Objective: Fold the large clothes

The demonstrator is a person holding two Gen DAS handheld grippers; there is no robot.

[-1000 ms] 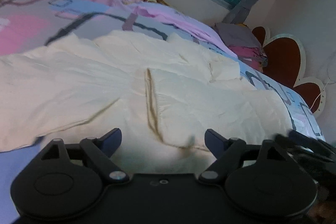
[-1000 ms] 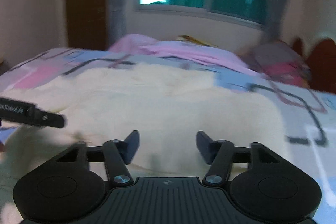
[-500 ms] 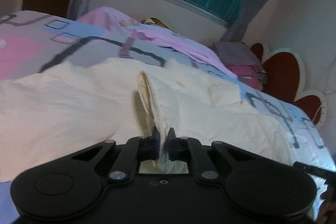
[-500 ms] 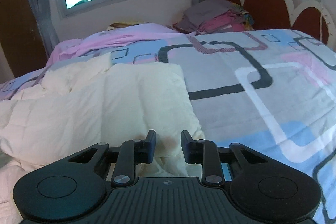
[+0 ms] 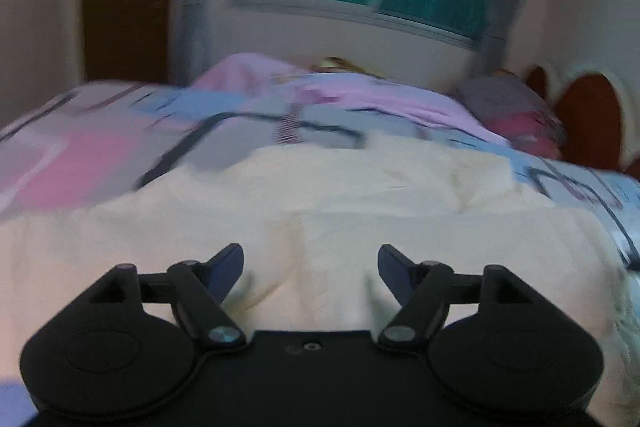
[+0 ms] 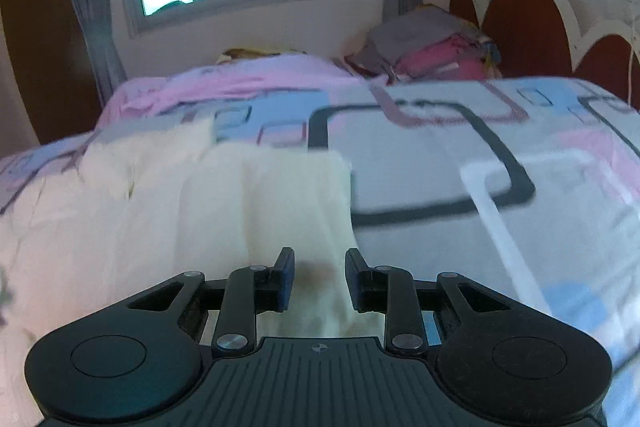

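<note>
The cream garment is lying only partly folded across the bed, with the left gripper hovering wide apart and the right gripper narrowing its fingers around, apparently not yet pinching, a bunched edge at lower centre.

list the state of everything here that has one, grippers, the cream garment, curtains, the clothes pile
left gripper: open, nothing between its fingers
right gripper: part open, cream cloth between its fingers, not clamped
cream garment: spread on the bed, wrinkled, partly folded
bedspread: laid flat
curtains: drawn aside
clothes pile: folded, stacked by the headboard
</note>
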